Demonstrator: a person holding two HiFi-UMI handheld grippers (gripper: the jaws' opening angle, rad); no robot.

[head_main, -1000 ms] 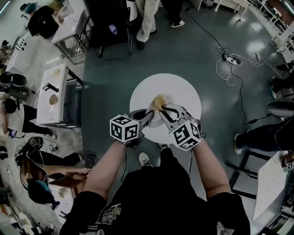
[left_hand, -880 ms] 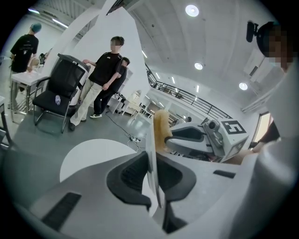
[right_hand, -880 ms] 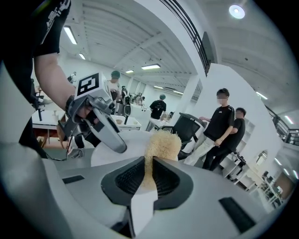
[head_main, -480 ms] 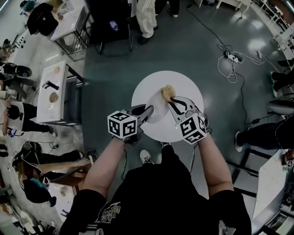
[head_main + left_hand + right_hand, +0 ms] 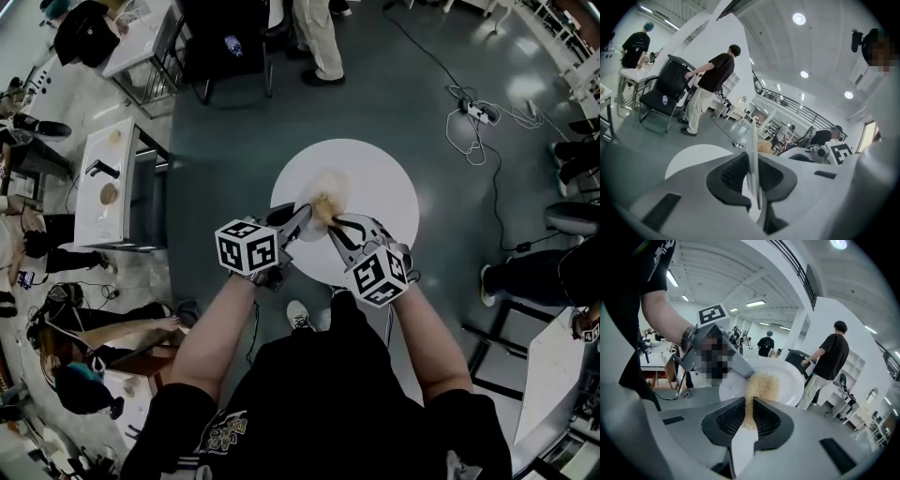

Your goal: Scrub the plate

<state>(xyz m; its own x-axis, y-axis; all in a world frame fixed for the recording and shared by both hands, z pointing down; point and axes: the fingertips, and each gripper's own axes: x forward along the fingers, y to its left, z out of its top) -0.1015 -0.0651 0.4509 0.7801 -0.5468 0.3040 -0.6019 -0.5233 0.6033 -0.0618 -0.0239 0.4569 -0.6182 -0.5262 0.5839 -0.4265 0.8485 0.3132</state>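
Right gripper view: sponge (image 5: 761, 384) against plate (image 5: 790, 380)

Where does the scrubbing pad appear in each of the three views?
Head view: the scrubbing pad is at centre, over the round table, at the tip of the right claw.
Left gripper view: just right of centre, peeking from behind the plate.
Right gripper view: centre, pinched in the right claw, against the plate.
Shared landmark: the standing person in pale trousers.

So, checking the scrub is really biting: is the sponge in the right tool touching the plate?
Touching. The right gripper view shows the sponge, clamped in the right tool, pressed against the face of the plate with no gap.
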